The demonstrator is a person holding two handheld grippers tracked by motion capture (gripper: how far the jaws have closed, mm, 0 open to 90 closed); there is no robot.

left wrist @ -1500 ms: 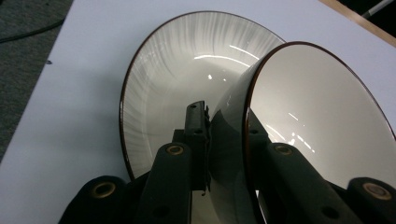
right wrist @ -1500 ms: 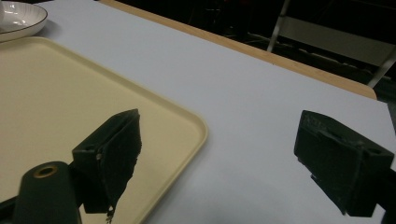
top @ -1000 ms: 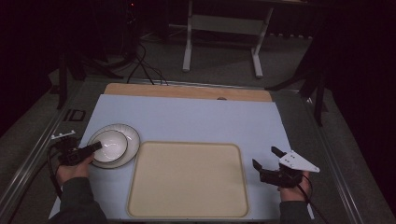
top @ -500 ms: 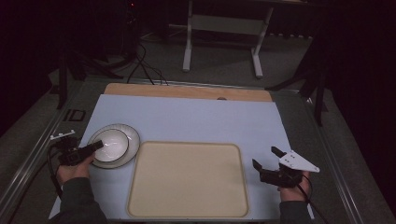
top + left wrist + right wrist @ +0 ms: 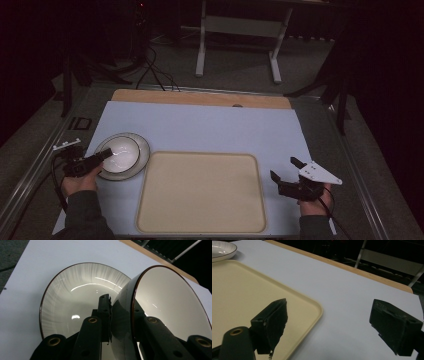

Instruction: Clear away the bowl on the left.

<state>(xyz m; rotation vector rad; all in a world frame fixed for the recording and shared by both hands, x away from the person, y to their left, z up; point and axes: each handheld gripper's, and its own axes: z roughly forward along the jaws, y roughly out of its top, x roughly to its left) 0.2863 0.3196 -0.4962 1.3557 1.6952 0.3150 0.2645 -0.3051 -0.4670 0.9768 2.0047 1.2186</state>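
One bowl (image 5: 160, 315) is being held at its rim by the left fingers (image 5: 106, 312), tilted over the plate (image 5: 137, 165); the tray (image 5: 200, 192) is sitting bare; right fingers (image 5: 274, 322) are standing apart, idle.

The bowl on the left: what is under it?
A pale plate with a dark rim lies under the bowl, which the left tongs grip by its rim and hold tilted. The plate's right part is hidden behind the bowl, so whether they touch cannot be told.
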